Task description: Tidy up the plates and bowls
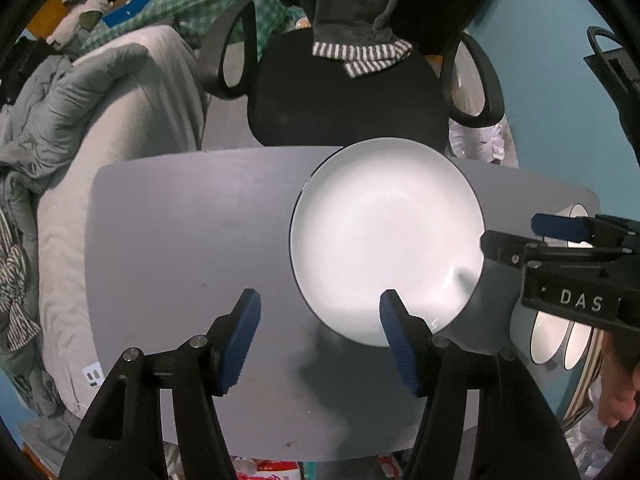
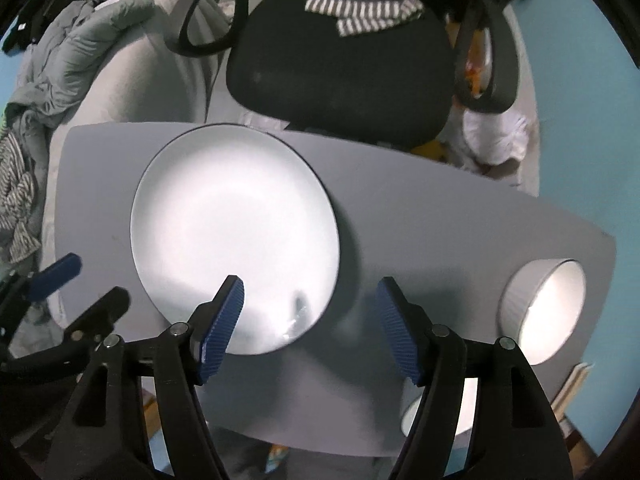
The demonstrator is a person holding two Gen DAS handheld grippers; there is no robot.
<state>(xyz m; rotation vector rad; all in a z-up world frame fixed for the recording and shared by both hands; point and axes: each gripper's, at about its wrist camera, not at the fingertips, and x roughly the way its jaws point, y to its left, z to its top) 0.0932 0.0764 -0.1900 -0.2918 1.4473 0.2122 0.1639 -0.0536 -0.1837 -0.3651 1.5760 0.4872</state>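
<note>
Both our tongs are spread, empty; bowl (image 2: 540, 312) lies at three o'clock of right tongs (image 2: 310, 320), nearer than left tongs (image 1: 320, 336); plate (image 2: 236, 236) at eleven.

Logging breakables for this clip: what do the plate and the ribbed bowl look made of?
Plate: likely glazed ceramic, glossy white, showing glare and a thin dark rim. Ribbed bowl: probably ceramic too, white, fluted outer wall, shiny inside. Melamine can't be ruled out.
</note>
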